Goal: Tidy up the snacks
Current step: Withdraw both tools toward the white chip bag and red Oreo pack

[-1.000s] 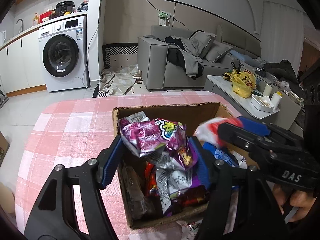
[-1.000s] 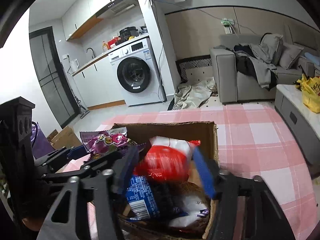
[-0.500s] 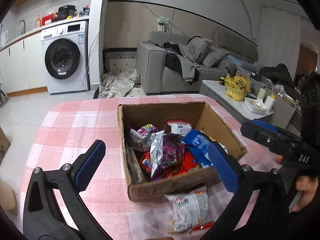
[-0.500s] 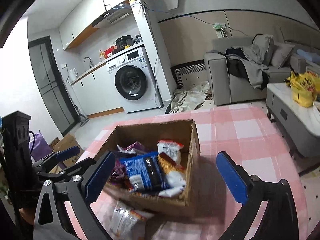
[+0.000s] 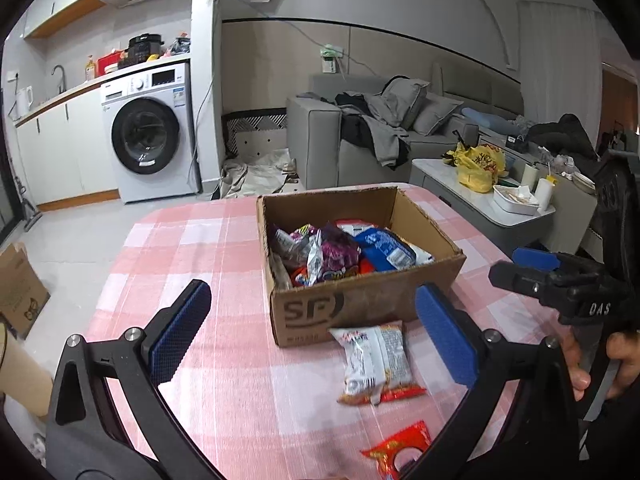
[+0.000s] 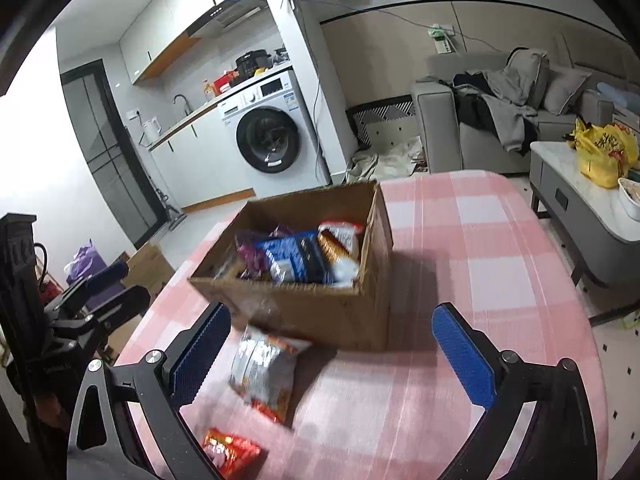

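Observation:
A cardboard box (image 5: pixel 360 308) (image 6: pixel 320 312) stands on the pink checked table (image 5: pixel 200 240) (image 6: pixel 460 240) and holds several snack packets, among them a purple one (image 5: pixel 336 252) and a blue one (image 5: pixel 384 246) (image 6: pixel 292 258). A white and red packet (image 5: pixel 376 360) (image 6: pixel 264 364) lies on the cloth just in front of the box. A small red packet (image 5: pixel 400 446) (image 6: pixel 228 450) lies nearer to me. My left gripper (image 5: pixel 312 332) is open and empty, back from the box. My right gripper (image 6: pixel 332 356) is open and empty; it also shows in the left wrist view (image 5: pixel 560 280).
A washing machine (image 5: pixel 148 136) and a grey sofa (image 5: pixel 360 140) stand beyond the table. A low side table (image 5: pixel 500 200) with a yellow bag is at the right. A cardboard carton (image 5: pixel 16 284) stands on the floor at the left.
Both grippers let go of their packets into the box, opened wide and pulled back and up from it. The two packets on the cloth have come into view.

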Demonstrator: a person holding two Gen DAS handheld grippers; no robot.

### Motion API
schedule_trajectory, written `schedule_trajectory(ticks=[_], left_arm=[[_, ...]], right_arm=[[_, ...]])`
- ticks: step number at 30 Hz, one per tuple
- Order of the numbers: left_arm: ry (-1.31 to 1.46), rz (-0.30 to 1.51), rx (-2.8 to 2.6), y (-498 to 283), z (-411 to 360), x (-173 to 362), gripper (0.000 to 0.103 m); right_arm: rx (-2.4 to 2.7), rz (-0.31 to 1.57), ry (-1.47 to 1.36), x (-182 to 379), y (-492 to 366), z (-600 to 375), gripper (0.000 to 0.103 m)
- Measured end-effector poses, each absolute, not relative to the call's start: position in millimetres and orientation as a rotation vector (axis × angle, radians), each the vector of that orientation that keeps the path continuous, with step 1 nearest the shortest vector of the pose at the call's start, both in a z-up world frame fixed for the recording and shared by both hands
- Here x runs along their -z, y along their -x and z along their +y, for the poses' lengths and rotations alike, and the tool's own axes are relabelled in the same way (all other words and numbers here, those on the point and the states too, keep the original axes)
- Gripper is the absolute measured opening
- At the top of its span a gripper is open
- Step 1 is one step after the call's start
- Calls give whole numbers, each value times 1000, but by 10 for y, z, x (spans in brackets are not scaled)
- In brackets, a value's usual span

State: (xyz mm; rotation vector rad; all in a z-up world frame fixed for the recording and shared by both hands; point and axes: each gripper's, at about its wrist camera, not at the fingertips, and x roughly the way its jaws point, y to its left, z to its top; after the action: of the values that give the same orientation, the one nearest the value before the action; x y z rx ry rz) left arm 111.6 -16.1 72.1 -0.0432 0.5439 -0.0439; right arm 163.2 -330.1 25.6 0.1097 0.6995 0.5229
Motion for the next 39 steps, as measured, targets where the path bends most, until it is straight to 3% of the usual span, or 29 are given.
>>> schedule_trajectory(ticks=[10, 39], left_arm=[[7, 566, 39, -697, -305, -741, 102], [-27, 858, 178, -539, -745, 296, 102]], right_arm=[[-605, 752, 8, -192, -1401, -3121, 103], [-575, 849, 162, 259, -1272, -3028, 103]])
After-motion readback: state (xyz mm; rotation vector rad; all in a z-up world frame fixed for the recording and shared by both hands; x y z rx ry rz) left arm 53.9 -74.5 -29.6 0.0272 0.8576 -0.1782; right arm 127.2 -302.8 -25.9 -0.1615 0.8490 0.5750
